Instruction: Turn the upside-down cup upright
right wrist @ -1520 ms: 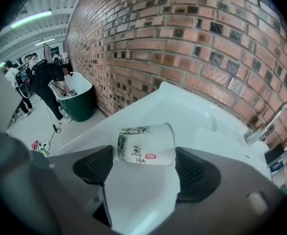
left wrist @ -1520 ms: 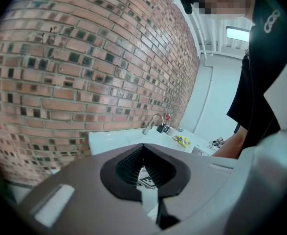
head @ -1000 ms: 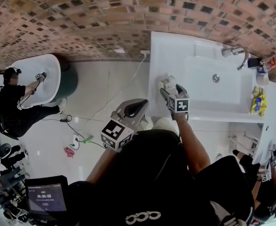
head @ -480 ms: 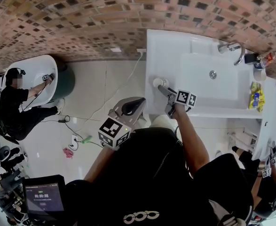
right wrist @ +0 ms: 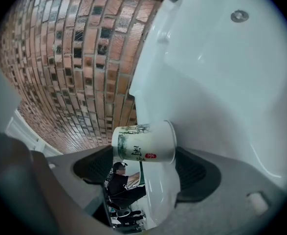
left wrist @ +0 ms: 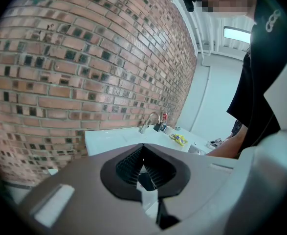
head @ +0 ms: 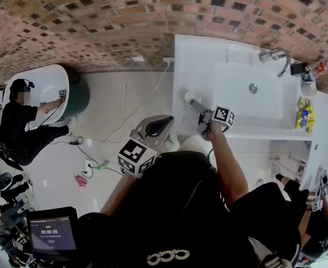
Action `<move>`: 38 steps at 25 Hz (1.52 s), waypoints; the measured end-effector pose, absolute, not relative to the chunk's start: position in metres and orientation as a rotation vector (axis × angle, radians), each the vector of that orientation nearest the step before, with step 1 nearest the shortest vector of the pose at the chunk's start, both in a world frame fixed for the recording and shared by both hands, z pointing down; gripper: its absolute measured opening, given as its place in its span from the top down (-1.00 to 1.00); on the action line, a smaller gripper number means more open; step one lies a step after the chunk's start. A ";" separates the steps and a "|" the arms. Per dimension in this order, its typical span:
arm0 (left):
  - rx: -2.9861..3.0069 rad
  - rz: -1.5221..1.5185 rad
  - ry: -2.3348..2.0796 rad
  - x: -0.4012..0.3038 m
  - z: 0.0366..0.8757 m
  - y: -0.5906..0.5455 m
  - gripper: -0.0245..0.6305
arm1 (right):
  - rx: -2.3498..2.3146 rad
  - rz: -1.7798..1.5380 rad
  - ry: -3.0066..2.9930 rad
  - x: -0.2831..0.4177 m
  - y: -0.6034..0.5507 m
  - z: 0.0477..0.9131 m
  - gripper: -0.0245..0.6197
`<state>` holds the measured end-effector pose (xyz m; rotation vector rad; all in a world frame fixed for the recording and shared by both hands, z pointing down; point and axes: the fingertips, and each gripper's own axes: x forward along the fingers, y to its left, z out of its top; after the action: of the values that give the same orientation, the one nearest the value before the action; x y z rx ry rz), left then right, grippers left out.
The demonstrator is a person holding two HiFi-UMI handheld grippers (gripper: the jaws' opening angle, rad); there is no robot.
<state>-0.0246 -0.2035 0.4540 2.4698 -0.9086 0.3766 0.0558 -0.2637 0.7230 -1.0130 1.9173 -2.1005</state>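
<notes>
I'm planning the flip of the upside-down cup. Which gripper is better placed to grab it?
Right. The right gripper has its jaws apart on either side of the cup on the counter. The left gripper is shut and hangs off the counter's edge, away from the cup.

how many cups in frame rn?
1. A white printed paper cup on the white counter, left of the basin, between the spread jaws of the right gripper; contact unclear. The items beside the faucet are too small to identify.
</notes>
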 end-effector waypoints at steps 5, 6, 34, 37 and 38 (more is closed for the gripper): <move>2.472 0.372 -0.908 -0.024 0.454 -0.204 0.88 | -1.016 -2.127 1.880 0.058 -0.263 0.727 -0.27; 2.472 0.373 -0.907 -0.024 0.454 -0.203 0.88 | -1.022 -2.139 1.875 0.059 -0.261 0.730 -0.27; 2.560 0.278 -0.772 -0.026 0.442 -0.192 0.88 | -1.024 -1.808 2.378 0.037 -0.208 0.593 -0.25; 2.571 0.268 -0.741 -0.038 0.441 -0.179 0.88 | -1.025 -1.724 2.399 0.018 -0.199 0.564 -0.03; 2.574 0.265 -0.728 -0.042 0.441 -0.173 0.88 | -1.027 -1.695 2.403 0.011 -0.195 0.555 0.05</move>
<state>-0.0420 -0.1735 0.4414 2.5742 -0.7283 0.2648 0.0106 -0.1953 0.5549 -1.0271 2.4026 -1.6948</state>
